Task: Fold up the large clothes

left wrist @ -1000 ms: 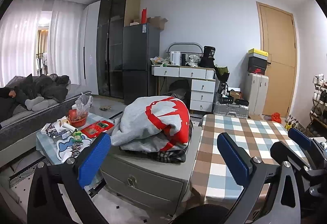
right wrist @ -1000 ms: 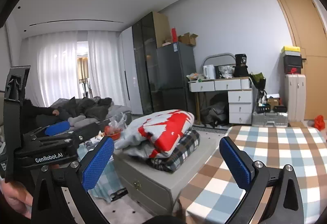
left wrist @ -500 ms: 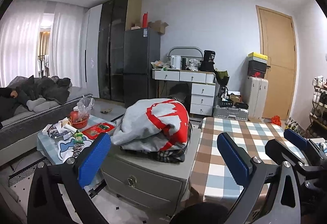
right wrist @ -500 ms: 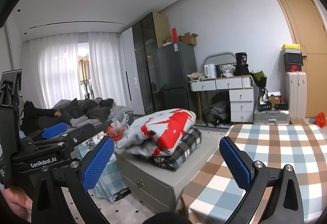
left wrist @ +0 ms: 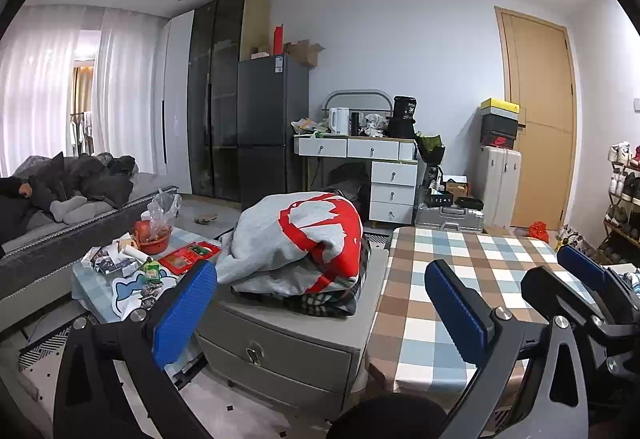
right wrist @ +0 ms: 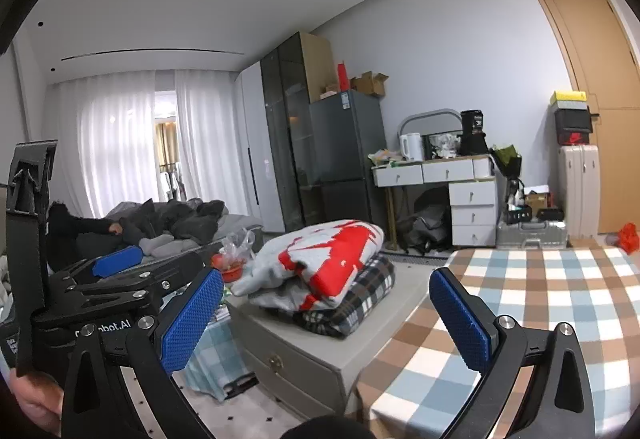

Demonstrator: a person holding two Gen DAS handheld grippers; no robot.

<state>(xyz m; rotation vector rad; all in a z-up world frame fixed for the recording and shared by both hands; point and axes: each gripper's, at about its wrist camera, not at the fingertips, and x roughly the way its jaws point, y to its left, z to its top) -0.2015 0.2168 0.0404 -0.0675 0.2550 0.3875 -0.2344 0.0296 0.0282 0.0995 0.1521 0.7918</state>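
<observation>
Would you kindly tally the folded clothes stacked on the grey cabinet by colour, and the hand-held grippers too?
Grey-and-red garment: 1, on top of the stack
Dark plaid garment: 1, underneath it
Hand-held grippers: 2, the left and the right, both open and empty
Total: 4. The grey cabinet stands beside the checked table.

Soft daylight through sheer curtains (right wrist: pixel 120 143) (fisheye-bent, dark-vignetted edges)
</observation>
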